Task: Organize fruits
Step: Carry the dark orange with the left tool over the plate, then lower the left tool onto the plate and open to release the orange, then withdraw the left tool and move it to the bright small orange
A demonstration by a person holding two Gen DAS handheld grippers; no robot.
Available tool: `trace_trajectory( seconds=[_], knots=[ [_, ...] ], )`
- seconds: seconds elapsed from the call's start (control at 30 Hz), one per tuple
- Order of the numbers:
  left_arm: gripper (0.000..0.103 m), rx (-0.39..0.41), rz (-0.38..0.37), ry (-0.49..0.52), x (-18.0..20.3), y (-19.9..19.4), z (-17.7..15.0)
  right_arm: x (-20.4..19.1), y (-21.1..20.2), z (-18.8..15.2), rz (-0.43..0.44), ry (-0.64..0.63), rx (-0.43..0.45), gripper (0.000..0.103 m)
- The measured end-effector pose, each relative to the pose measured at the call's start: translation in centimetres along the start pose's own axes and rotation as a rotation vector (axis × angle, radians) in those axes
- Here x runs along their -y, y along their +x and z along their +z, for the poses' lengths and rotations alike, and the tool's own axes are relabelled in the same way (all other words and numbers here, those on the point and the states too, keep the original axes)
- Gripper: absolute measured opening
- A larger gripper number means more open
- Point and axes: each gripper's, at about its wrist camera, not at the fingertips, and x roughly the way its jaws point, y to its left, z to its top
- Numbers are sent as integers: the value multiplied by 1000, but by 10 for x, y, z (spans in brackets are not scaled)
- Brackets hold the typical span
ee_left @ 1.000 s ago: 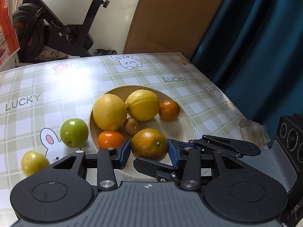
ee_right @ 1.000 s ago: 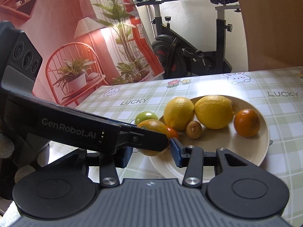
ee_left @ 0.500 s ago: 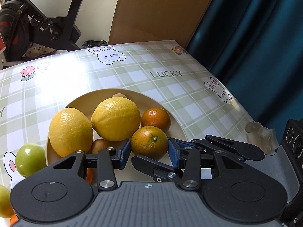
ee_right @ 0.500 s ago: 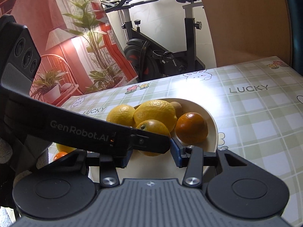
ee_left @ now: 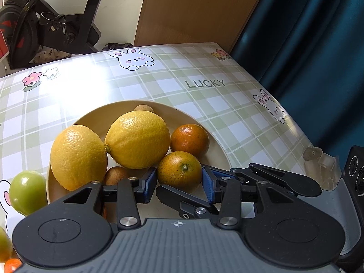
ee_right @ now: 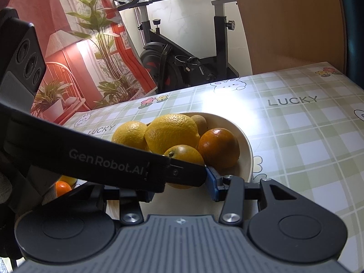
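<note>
A green fruit [ee_left: 27, 192] sits left of the plate [ee_left: 218, 141]; two lemons [ee_left: 137, 140], long axes roughly left-right, crowd the plate. My left gripper [ee_left: 179, 185] clamps the greenish orange [ee_left: 179, 171], stem end facing me. My right gripper [ee_right: 182, 187] crosses underneath, spread wide, empty.

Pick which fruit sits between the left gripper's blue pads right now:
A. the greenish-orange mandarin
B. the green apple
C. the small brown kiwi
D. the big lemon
A: the left gripper has its blue pads against both sides of the greenish-orange mandarin, above the plate; the lemons, kiwi and green apple lie outside them.
</note>
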Motion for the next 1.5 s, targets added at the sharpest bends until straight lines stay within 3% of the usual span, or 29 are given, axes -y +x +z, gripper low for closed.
trace_trajectory(
  seconds=[1.07,1.5],
  knots=[
    [47,7,17,-19,2,0,-7,-10,3,-1,-48,-8,-12,48],
    [50,94,6,-51,-18,-58,-17,-17,-13,-7,-67,-54,-33,48]
  ],
)
